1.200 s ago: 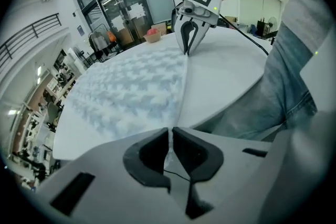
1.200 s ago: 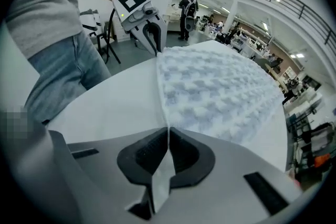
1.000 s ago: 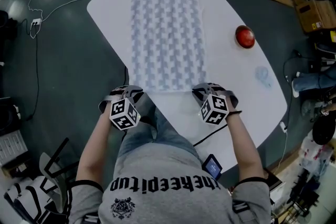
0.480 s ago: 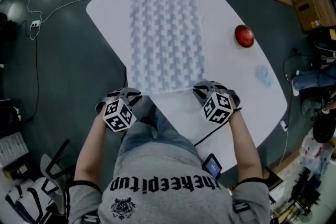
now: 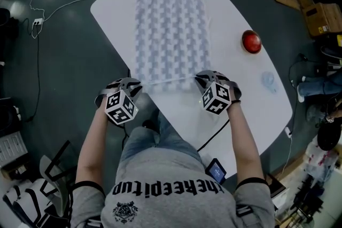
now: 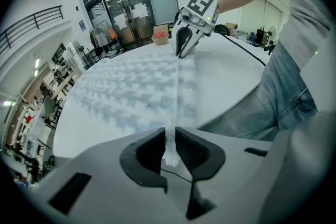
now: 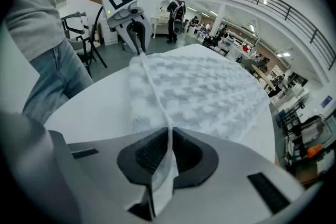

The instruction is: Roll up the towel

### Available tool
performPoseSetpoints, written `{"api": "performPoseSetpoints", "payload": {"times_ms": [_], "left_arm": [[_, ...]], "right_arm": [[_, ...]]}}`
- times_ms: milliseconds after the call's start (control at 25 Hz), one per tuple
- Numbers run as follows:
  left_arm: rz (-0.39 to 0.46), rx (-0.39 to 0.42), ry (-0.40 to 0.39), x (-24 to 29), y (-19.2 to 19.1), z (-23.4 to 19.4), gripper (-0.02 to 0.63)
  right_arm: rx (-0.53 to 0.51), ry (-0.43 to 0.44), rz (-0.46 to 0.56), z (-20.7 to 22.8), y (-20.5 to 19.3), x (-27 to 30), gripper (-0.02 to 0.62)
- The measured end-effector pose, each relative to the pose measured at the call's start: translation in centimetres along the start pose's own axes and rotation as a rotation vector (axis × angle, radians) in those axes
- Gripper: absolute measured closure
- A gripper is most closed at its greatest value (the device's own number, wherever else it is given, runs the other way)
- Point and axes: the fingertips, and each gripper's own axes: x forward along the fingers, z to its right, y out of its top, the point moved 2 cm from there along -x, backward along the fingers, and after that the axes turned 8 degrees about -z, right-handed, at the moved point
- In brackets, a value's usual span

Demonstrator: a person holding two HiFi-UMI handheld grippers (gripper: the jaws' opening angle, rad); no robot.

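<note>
you've lifted the towel [image 5: 170,24] by its near edge. the right gripper [image 7: 169,152] clamps it, and the left gripper [image 6: 169,147], jaws just eased wider, still pinches it. the roll can start.

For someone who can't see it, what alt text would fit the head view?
Seen from above, a person at a white table pinches the near corners of a checked towel, one in the left gripper, whose jaws have just been opening a little, one in the right gripper. A round red object lies at the table's right.
</note>
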Motion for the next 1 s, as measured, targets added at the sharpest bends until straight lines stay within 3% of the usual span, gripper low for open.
{"api": "performPoseSetpoints", "payload": {"times_ms": [200,320,440,520,600,760,1000], "left_arm": [[-0.001,-0.045,0.12,-0.8,-1.0,-3.4,0.534],[0.064,-0.045,0.184,-2.6,0.1,-4.3,0.534],[0.12,0.091,0.125,-3.1,2.7,-0.8,0.525],[0.114,0.187,0.047,-1.9,3.8,2.4,0.489],[0.078,0.229,0.007,-0.1,3.8,4.2,0.468],[0.001,0.174,0.039,2.2,2.7,3.3,0.462],[-0.018,0.103,0.004,2.9,2.4,2.3,0.462]], "right_arm": [[0.014,-0.033,-0.029,0.6,-0.2,1.4,0.58],[0.04,-0.063,-0.001,1.4,0.3,1.0,0.568],[0.085,-0.097,0.029,2.3,1.1,0.6,0.561],[0.091,-0.105,0.005,2.7,1.2,1.0,0.561],[0.089,-0.101,-0.032,2.8,0.8,1.6,0.561],[0.11,-0.068,-0.035,2.5,0.3,1.7,0.552],[0.245,-0.067,0.113,4.6,0.5,-2.6,0.518]]}}
